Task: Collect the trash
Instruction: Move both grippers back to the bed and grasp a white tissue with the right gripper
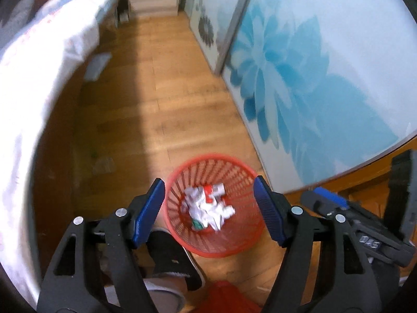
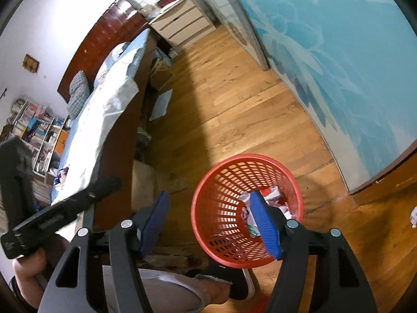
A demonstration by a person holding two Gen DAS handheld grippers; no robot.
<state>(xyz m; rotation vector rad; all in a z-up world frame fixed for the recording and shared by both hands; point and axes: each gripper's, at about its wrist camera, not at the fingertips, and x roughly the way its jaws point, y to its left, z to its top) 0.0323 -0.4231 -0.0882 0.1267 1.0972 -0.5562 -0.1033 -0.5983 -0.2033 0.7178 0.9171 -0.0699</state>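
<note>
Both tools released, empty: left tool (image 1: 209, 210) & right tool (image 2: 212, 221) over red basket (image 1: 182, 172). Drop step done; next, w/ scrap (image 2: 414, 216) at 3 o'clock, reach it.

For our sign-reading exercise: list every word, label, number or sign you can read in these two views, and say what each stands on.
"D4S", doubtful and blurred: on the right gripper's black body, in the left wrist view.
Trash in the red basket: print too blurred to read.
Book spines: too small to read.

Red mesh basket (image 1: 213, 206) upright on floor, holding crumpled trash (image 1: 208, 207).
</note>
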